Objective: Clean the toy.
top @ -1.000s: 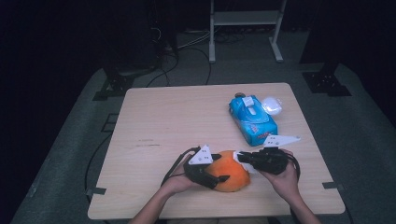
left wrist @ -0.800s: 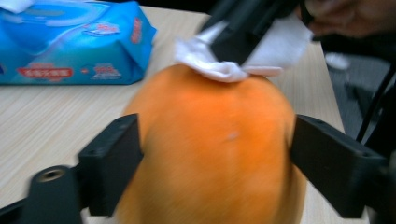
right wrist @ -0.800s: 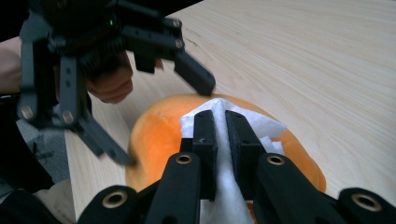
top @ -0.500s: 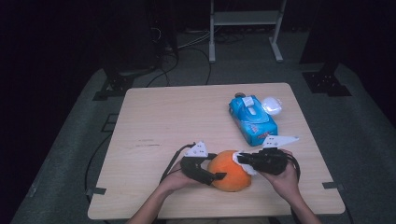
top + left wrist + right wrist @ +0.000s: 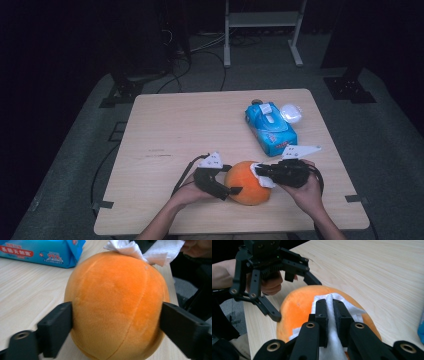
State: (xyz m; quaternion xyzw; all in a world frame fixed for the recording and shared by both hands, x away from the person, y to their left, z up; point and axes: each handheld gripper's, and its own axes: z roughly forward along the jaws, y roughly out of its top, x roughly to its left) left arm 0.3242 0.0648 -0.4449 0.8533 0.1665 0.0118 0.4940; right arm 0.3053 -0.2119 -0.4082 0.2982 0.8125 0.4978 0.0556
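Here I have an orange plush ball (image 5: 246,182) sitting near the front edge of the table (image 5: 175,125), between my two grippers. It is round and fuzzy, with stitched seams running over it like segments; in the left gripper view its nap fills the space between the jaws (image 5: 113,307).

My left gripper (image 5: 218,185) straddles the ball from the left. Its jaws have just been opening, and in its own view each black pad sits right at the ball's flank, one on either side; I cannot tell whether they press or only touch.

My right gripper (image 5: 265,172) comes in from the right with its jaws closed tight on a white wipe (image 5: 334,322), a fold of it pinched upright between the pads. The wipe lies spread over the top of the ball, touching the fabric.

Behind the ball, towards the far right of the table, lies a blue wipe pack (image 5: 270,127), its white flap lid on top, with a clear round lid-like thing (image 5: 291,113) just beside it. Both are apart from the ball. A cable (image 5: 185,175) trails off the left gripper towards me.
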